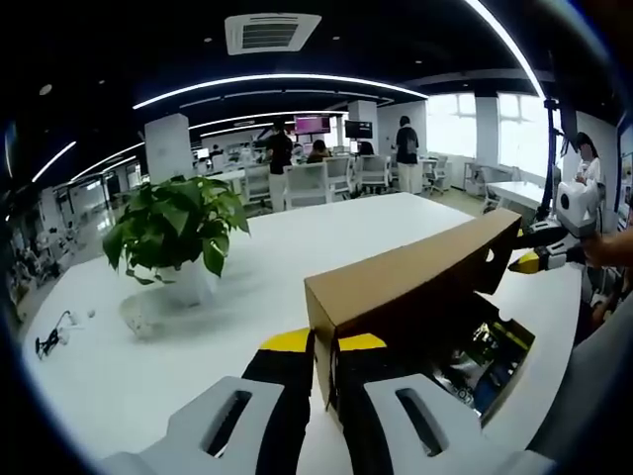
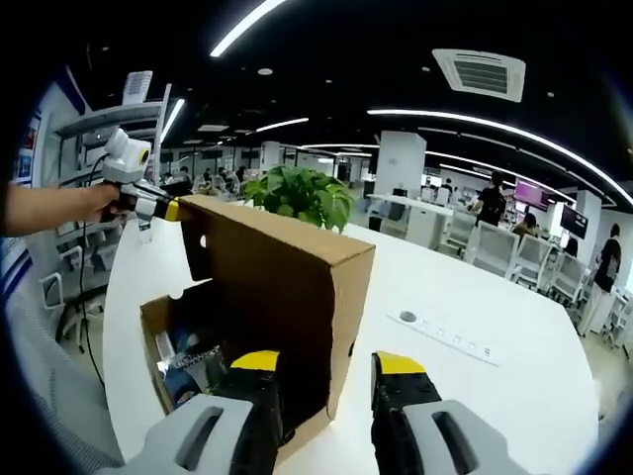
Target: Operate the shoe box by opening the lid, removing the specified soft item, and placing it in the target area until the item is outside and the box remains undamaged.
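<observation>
A brown cardboard shoe box (image 2: 151, 332) stands on the white table (image 1: 119, 376) with its lid (image 1: 415, 267) raised upright on edge. Inside lie dark and blue packed items (image 1: 485, 356), also seen in the right gripper view (image 2: 188, 368). My left gripper (image 1: 324, 342) is shut on the near corner of the lid. It appears in the right gripper view as the left gripper (image 2: 163, 208), at the lid's (image 2: 267, 267) far corner. My right gripper (image 2: 329, 363) is open, its jaws straddling the lid's near end with a gap on the right side. In the left gripper view this right gripper (image 1: 539, 259) sits at the lid's far end.
A potted green plant (image 1: 178, 228) stands on the table behind the box, also in the right gripper view (image 2: 302, 198). A white power strip (image 2: 445, 332) lies to the right. A black cable (image 1: 49, 341) lies at the table's left edge. Chairs and people fill the background.
</observation>
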### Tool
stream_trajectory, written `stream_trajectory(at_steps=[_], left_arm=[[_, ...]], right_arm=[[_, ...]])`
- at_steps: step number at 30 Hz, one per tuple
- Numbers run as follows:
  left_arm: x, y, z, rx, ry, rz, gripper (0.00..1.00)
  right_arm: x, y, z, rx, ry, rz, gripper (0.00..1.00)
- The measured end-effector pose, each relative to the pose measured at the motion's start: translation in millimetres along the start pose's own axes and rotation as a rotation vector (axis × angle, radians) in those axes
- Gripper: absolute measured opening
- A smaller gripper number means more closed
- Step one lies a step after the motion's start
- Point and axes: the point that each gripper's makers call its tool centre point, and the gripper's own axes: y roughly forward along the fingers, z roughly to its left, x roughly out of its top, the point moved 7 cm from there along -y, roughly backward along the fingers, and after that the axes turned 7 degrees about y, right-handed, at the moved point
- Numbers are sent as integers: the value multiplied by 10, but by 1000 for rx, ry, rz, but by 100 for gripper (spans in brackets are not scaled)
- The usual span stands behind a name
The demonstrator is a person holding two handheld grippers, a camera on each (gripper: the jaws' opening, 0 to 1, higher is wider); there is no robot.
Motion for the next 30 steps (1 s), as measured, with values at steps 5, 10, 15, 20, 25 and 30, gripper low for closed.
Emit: stream_trajectory(at_steps=[5, 10, 15, 20, 25, 30], left_arm=[[17, 39, 20, 3, -1, 0, 4], [22, 61, 35, 4, -8, -4, 4], [34, 96, 51, 6, -14, -7, 4], [46, 125, 67, 7, -14, -4, 4], [59, 152, 80, 5, -8, 4, 4], [69, 203, 105, 6, -6, 7, 4]], right_arm=[[-160, 52, -32, -6, 28, 35, 27], [-274, 111, -57, -36, -10, 61, 16], [-325, 200, -80, -45, -4, 75, 13], [-369, 278, -104, -39, 11, 95, 12], [-429, 351, -108, -31, -11, 132, 8], [-451, 386, -97, -36, -52, 153, 0]])
